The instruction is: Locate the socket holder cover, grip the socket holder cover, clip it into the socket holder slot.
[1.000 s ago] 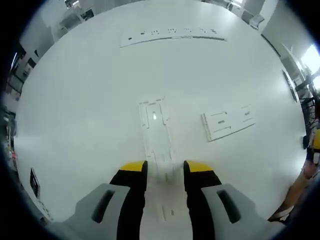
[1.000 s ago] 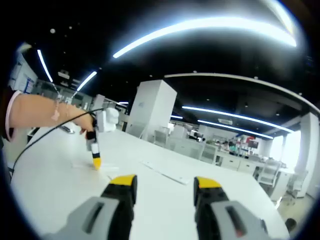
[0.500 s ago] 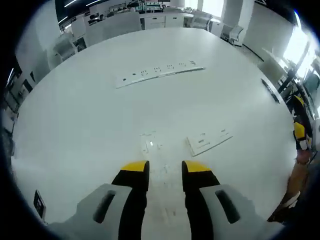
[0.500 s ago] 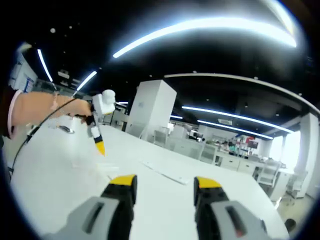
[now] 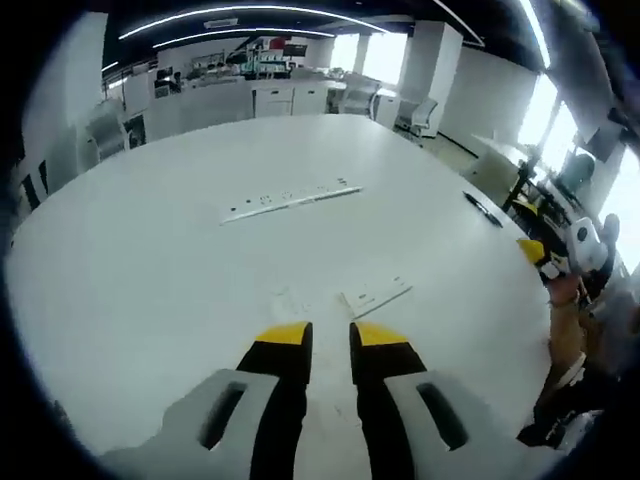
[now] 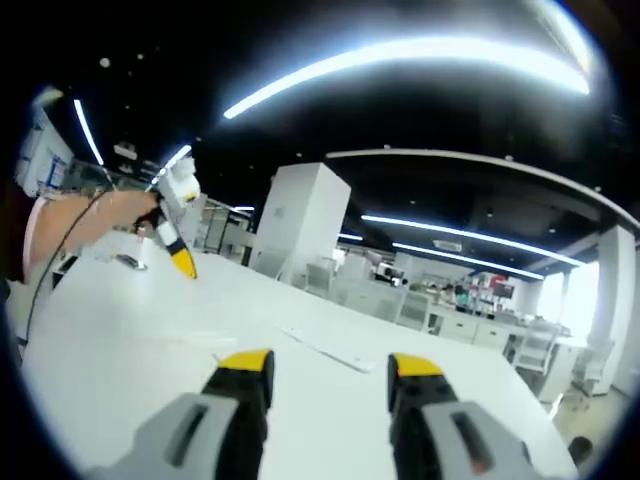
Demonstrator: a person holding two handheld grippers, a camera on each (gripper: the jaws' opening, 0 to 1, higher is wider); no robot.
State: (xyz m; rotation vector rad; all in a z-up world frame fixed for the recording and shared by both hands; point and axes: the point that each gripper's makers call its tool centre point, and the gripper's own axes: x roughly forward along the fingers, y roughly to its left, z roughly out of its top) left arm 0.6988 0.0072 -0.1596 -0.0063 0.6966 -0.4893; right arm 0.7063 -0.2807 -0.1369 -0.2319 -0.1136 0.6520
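On the white desk (image 5: 130, 260), a flat white rectangular socket holder cover (image 5: 374, 295) is seen ahead of the left gripper (image 5: 328, 335), nearly closed and empty; the right gripper (image 6: 322, 364), open and empty, should be lowered squarely

Left gripper view overlooks the table (image 5: 150, 260); right gripper view skims it (image 6: 120, 340).

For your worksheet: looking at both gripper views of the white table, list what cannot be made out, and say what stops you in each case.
- Left gripper: its jaws hide the table just behind them.
- Small flat white piece, left gripper view: markings too small to read.
- Long white strip, left gripper view: holes too small to count.
- Other gripper, right gripper view: too small to tell whether it is open.
- Right gripper: body cut by the bottom edge.
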